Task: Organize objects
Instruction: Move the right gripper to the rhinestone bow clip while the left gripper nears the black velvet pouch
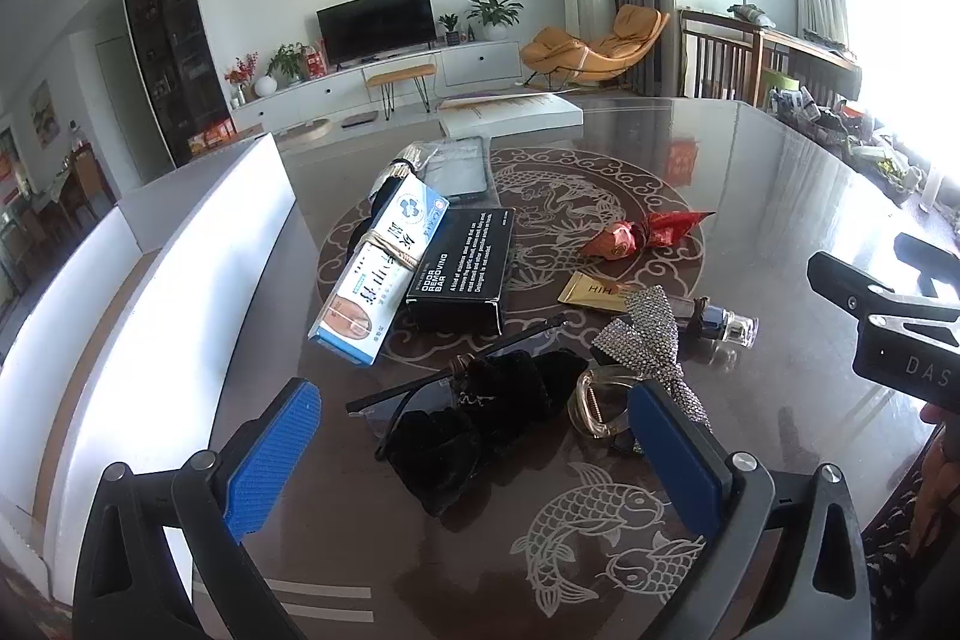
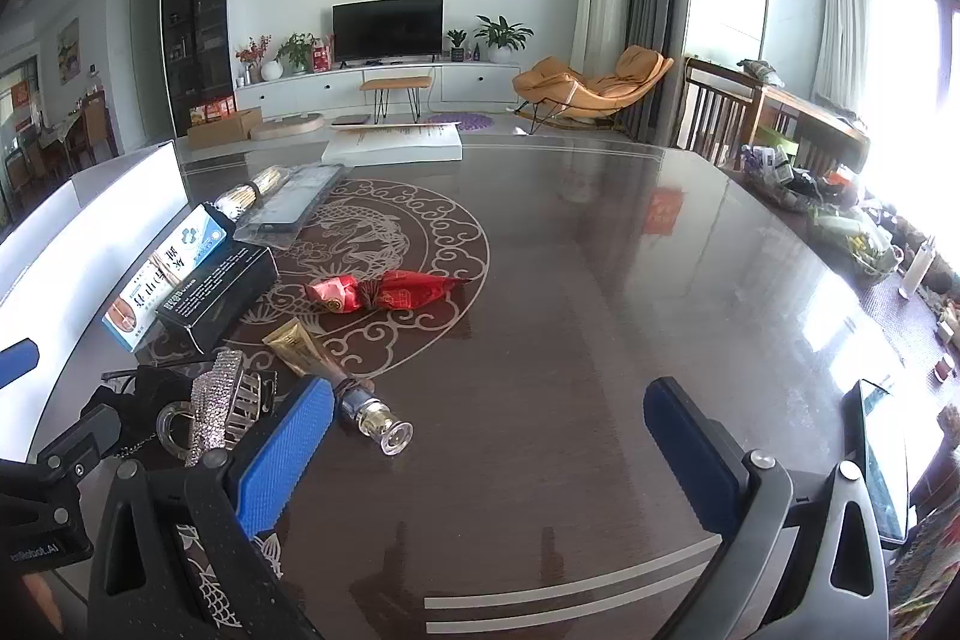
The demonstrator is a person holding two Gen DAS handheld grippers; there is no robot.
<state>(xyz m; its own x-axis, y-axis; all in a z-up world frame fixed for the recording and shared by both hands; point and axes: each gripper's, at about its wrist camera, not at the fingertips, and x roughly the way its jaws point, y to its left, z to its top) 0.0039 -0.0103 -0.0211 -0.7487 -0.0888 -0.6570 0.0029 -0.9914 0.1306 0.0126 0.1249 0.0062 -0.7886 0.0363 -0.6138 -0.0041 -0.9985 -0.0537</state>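
Small objects lie scattered on a dark patterned table [image 1: 690,196]. My left gripper [image 1: 474,451] is open above a black velvet pouch [image 1: 474,412] and a clear hair clip [image 1: 600,400], with a rhinestone bow [image 1: 651,334] just behind. Further off lie a blue-white box [image 1: 384,262], a black box [image 1: 462,268], a red wrapped candy [image 1: 642,232], a gold sachet [image 1: 594,292] and a small glass bottle [image 1: 729,325]. My right gripper [image 2: 486,454] is open over bare table [image 2: 570,340]; the glass bottle [image 2: 375,415] lies beside its left finger [image 2: 288,454].
A white open box [image 1: 180,274] stands along the table's left edge. A white flat box [image 2: 393,142] lies at the far edge. A clear phone case [image 1: 459,172] and bundled sticks [image 2: 252,190] lie behind the boxes. Clutter [image 2: 840,214] lines the right side.
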